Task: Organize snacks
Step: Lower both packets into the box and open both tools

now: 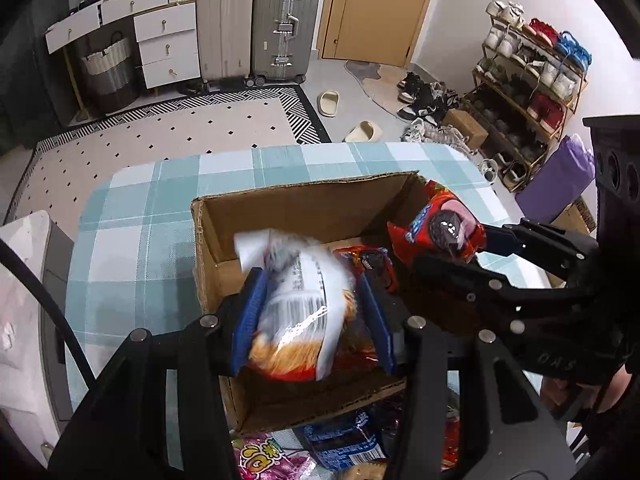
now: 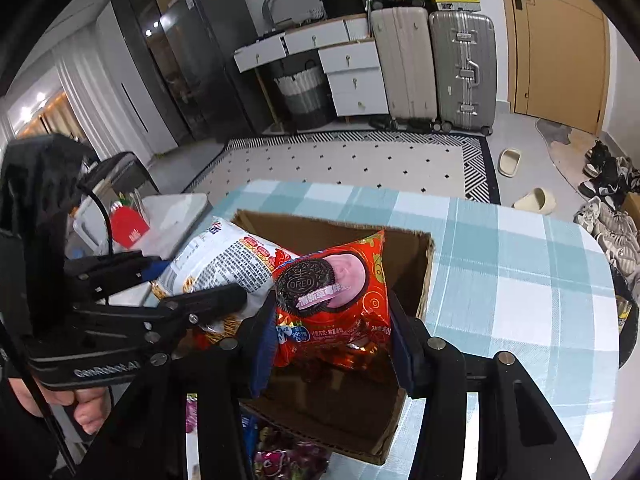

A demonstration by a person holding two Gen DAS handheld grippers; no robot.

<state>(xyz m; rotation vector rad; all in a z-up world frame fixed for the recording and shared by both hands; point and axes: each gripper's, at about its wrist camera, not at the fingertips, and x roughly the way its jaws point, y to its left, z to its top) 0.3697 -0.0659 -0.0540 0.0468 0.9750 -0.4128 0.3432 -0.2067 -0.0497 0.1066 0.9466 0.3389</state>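
Checked teal-and-white cloth covers the table point(image 1: 132, 240) I am working over, and an open cardboard box point(image 1: 304, 204) sits on it with its flaps up. Behind the table I can see a patterned rug point(image 1: 160, 128), two hard suitcases point(image 1: 256, 24) against the wall, a white chest of drawers point(image 1: 164, 40), a wooden door point(image 1: 376, 8) and a loaded shoe rack point(image 1: 532, 80). My left gripper point(image 1: 312, 312) hangs over the box mouth with its blue pads clamped on either side of a white snack bag point(image 1: 296, 292) that has orange at its lower end; the bag is blurred in the left wrist view, but the right wrist view shows printed text on it. My right gripper point(image 2: 332, 328) is just beside the left one, its jaws closed onto a red Oreo pack point(image 2: 336, 288), which stands upright between the pads above the box's interior. Inside the box, on its floor, I can see another red Oreo pack point(image 1: 370, 262) lying just past the left gripper's right finger. More wrapped snacks lie on the table at the near side of the box, among them a blue packet point(image 1: 344, 440) and a pink packet point(image 1: 260, 456). A hand point(image 2: 84, 404) grips the left gripper's handle at the lower left of the right wrist view.
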